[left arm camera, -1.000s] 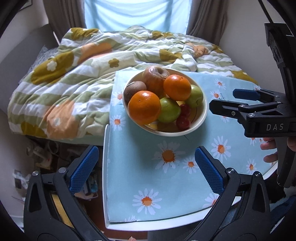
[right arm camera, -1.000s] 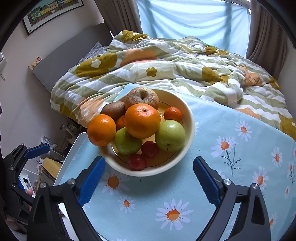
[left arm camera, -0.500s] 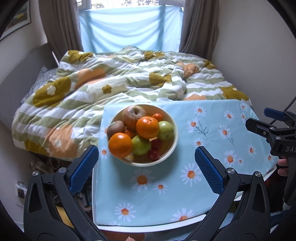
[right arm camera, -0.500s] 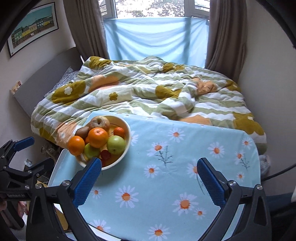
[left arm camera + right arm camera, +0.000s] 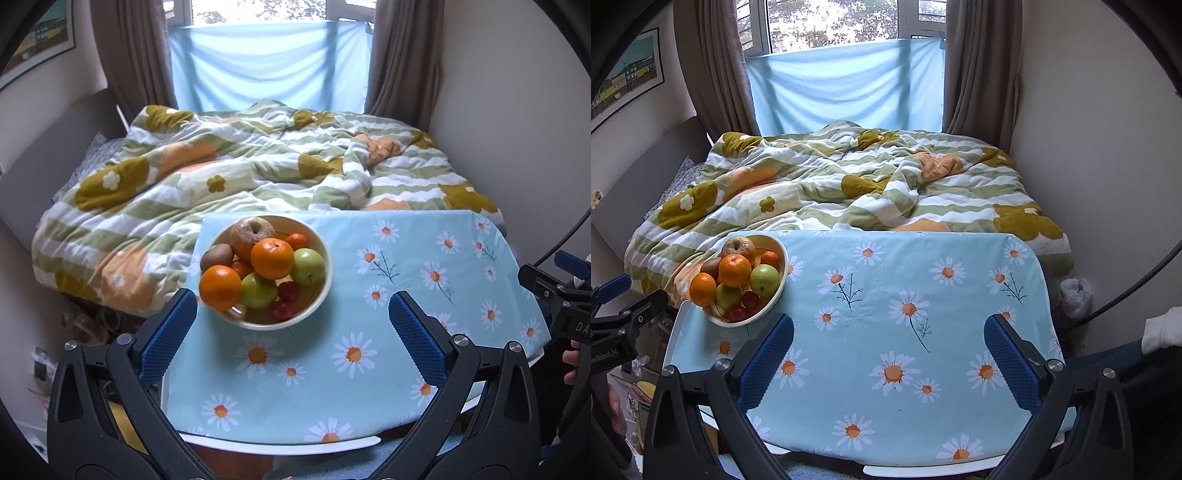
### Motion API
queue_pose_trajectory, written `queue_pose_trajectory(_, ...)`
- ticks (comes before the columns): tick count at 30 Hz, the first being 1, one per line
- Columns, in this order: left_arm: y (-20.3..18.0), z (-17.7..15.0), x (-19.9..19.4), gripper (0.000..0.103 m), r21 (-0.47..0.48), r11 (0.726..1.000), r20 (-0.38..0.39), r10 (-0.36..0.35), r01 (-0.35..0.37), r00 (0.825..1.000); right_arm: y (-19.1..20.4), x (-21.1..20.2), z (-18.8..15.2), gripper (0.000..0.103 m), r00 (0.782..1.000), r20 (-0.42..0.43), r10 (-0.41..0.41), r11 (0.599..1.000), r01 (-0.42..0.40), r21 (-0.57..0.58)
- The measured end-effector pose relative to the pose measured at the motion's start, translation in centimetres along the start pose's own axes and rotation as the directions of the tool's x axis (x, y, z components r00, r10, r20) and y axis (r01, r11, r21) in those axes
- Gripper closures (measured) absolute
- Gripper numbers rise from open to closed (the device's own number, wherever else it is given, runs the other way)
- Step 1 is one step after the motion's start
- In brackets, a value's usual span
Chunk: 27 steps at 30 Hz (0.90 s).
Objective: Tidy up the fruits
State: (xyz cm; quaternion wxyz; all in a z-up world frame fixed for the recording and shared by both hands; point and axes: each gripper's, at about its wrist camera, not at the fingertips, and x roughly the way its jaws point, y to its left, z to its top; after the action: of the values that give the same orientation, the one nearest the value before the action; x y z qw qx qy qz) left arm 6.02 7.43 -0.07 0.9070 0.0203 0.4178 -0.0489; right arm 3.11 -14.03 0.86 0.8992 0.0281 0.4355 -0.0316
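Left wrist view looks down on a worktop (image 5: 436, 373) spread with a pale blue daisy cloth (image 5: 369, 325), and the fruit bowl (image 5: 325, 291) sits near its far left corner, heaped with oranges, green apples, a kiwi, a brownish apple and small red fruits. The left gripper (image 5: 291, 332) hangs above the near edge with its blue pads spread wide and nothing between them; nothing stands between it and the bowl. Behind the worktop lies a bed (image 5: 258, 177) under a rumpled striped flower quilt, with curtains (image 5: 136, 55) and a blue sheet (image 5: 269, 62) over the window.

From the right wrist camera the right gripper (image 5: 886, 354) is fully spread too — its jaws have just been opening, and only bare cloth lies between them. The bowl (image 5: 777, 295) is well off to its left. At the left edge the other gripper is cut off, as is a white sleeve (image 5: 1163, 328) at the right. Clutter on the floor beside the bed is too dim to identify — a picture (image 5: 631, 74) on the wall shows only partly.
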Motion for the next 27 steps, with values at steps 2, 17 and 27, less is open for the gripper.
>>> queue_pose_trajectory(2, -0.03, 0.07, -0.04, 0.000, -0.002, 1.000, 0.003, 0.003, -0.003, 1.000, -0.30, -0.02, -0.03, 0.000, 1.000, 0.003, 0.000, 1.000, 0.000, 0.005)
queue_pose_trajectory(17, -0.12, 0.53, -0.31, 0.000, -0.002, 1.000, 0.024, 0.007, -0.007, 1.000, -0.67, -0.02, 0.07, 0.000, 1.000, 0.009, -0.004, 1.000, 0.004, 0.008)
queue_pose_trajectory(27, 0.05, 0.65, -0.86, 0.000, 0.001, 1.000, 0.038, 0.014, -0.014, 0.999, -0.90, -0.05, 0.33, 0.000, 1.000, 0.012, -0.007, 1.000, 0.007, 0.012)
